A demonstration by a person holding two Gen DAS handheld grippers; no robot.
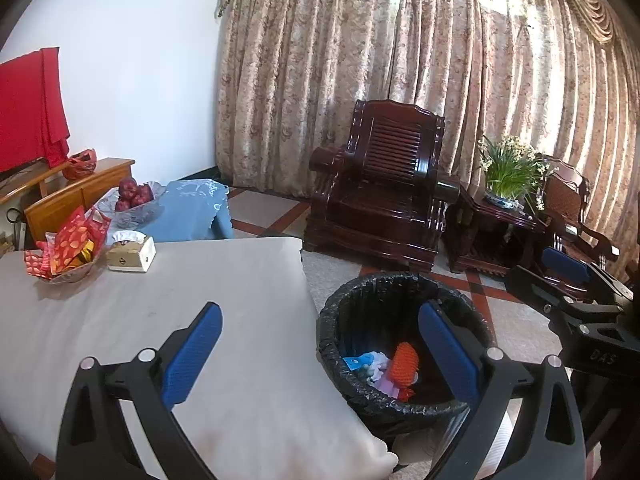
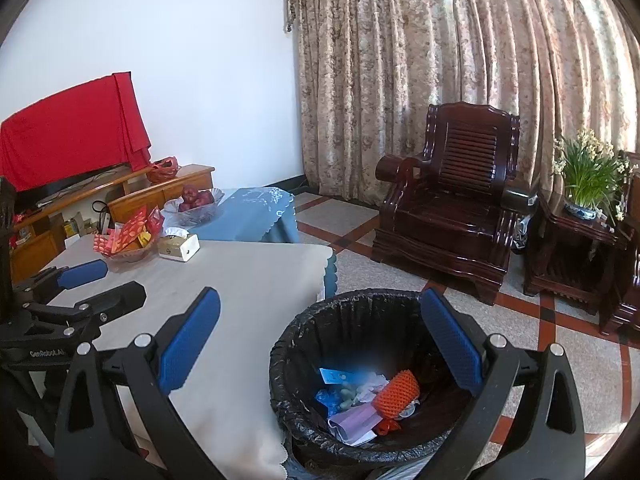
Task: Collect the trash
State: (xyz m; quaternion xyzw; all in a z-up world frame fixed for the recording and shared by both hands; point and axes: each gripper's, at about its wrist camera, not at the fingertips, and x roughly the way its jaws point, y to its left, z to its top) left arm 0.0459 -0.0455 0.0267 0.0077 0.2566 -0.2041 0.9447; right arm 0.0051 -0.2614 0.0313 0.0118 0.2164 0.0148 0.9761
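Note:
A black-lined trash bin [image 1: 348, 312] [image 2: 304, 328] stands on the floor at the table's right edge. It holds an orange foam net [image 1: 405, 360] [image 2: 396, 394], blue and white wrappers [image 2: 334, 384] and a purple paper [image 2: 356, 420]. My left gripper [image 1: 320, 352] is open and empty, spanning the table edge and the bin. My right gripper [image 2: 320, 340] is open and empty above the bin; it also shows at the right of the left wrist view [image 1: 568, 276]. The left gripper shows at the left of the right wrist view [image 2: 100, 280].
The table has a beige cloth [image 1: 200, 320] [image 2: 248, 280]. At its far end sit a bowl of red packets [image 1: 68, 252] [image 2: 128, 240], a tissue box [image 1: 132, 254] [image 2: 179, 246] and a fruit bowl [image 1: 134, 200]. A dark wooden armchair [image 1: 380, 184] [image 2: 452, 200] and a plant stand [image 2: 580, 220] lie beyond.

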